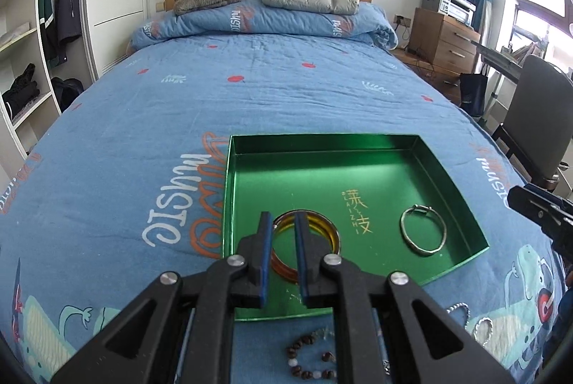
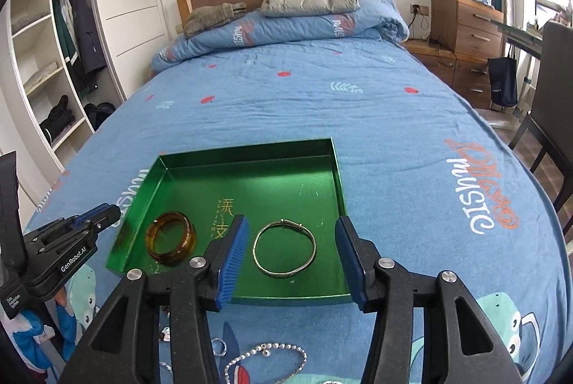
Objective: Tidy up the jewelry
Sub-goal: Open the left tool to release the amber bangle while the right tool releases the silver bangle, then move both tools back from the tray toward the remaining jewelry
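A green tray point(image 1: 358, 165) point(image 2: 250, 176) lies on the blue bedspread. An amber bangle point(image 1: 322, 228) point(image 2: 171, 242) and a silver bangle point(image 1: 423, 230) point(image 2: 284, 248) lie in it. My left gripper point(image 1: 283, 222) hovers over the amber bangle with its jaws a narrow gap apart and nothing between them; it also shows at the left of the right wrist view point(image 2: 96, 217). My right gripper point(image 2: 292, 233) is wide open above the silver bangle, not touching it. A wooden bead bracelet point(image 1: 308, 360), a silver chain point(image 2: 265, 357) and a small ring point(image 2: 219, 346) lie on the bedspread in front of the tray.
The bedspread point(image 1: 179, 104) stretches back to a rolled duvet point(image 1: 265, 18) and folded clothes by the headboard. A wardrobe point(image 1: 28, 36) stands left of the bed. A wooden dresser point(image 2: 465, 25) and a dark chair point(image 1: 537, 119) stand to the right.
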{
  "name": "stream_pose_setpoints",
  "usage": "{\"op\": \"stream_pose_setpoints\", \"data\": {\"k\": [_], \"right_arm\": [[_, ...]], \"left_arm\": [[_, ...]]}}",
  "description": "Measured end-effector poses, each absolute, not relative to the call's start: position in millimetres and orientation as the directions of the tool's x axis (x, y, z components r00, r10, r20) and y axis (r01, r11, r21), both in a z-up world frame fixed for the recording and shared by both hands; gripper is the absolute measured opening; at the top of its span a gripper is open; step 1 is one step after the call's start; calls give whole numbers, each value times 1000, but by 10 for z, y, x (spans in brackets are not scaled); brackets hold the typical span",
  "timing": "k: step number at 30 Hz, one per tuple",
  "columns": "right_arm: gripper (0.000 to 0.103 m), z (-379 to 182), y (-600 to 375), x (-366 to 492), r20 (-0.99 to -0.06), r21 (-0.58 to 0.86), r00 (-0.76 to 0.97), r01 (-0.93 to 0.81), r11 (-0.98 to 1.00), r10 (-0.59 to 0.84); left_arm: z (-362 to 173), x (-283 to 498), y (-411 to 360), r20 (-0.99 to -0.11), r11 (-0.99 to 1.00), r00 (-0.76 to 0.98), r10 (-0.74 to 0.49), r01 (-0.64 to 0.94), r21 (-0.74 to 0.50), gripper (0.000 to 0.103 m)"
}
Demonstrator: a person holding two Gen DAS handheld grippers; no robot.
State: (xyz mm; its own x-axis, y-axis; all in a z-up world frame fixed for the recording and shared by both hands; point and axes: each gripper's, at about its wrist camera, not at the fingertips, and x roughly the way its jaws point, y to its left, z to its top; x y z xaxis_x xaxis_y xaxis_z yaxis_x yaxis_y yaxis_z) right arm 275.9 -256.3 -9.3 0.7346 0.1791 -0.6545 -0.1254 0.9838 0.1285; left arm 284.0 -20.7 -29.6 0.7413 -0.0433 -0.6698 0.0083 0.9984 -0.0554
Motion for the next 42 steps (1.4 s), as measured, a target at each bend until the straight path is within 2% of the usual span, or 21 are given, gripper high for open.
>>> {"op": "stream_pose_setpoints", "data": {"k": [5,18,22,31,42], "right_arm": [[59,158,-2545,2418,-619,110,765,-138,984,177],[70,490,-2623,1646,-546,124,817,-142,982,187],[74,550,-2578,1442,-526,131,823,-168,977,212],[76,583,-2604,994,-498,145,834,-191,971,238],[78,396,-2897,705,-516,153,836,-123,981,185]], "left_arm": [[-88,2556,-159,-657,998,753,-45,3,-64,12],[316,1855,-33,-625,1000,780,-4,-15,-26,13],[373,1621,69,-606,999,795,9,-38,-34,31],[459,1120,307,-567,998,823,39,-62,-20,33],[416,756,707,-549,993,831,86,-116,-21,33]]}}
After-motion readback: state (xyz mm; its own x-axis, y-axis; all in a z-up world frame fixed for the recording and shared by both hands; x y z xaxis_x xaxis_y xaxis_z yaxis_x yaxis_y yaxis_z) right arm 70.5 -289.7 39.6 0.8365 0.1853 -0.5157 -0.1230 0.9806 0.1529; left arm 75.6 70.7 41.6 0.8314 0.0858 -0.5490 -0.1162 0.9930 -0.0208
